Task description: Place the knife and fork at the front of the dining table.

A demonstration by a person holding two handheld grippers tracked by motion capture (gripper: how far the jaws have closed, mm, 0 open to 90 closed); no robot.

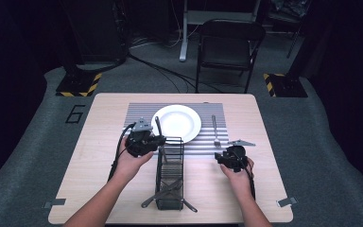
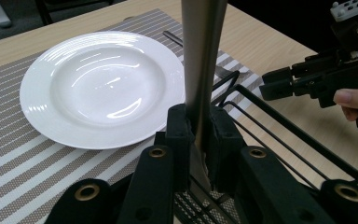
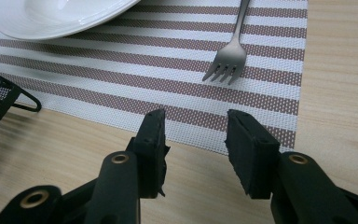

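The wooden table is overlooked from above; the round white plate and striped woven placemat are seen close from both gripper views.

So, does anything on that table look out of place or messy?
Slightly: in the wire basket, utensils lie crossed, ends poking out through its sides. The plate and fork sit neatly on the striped mat.
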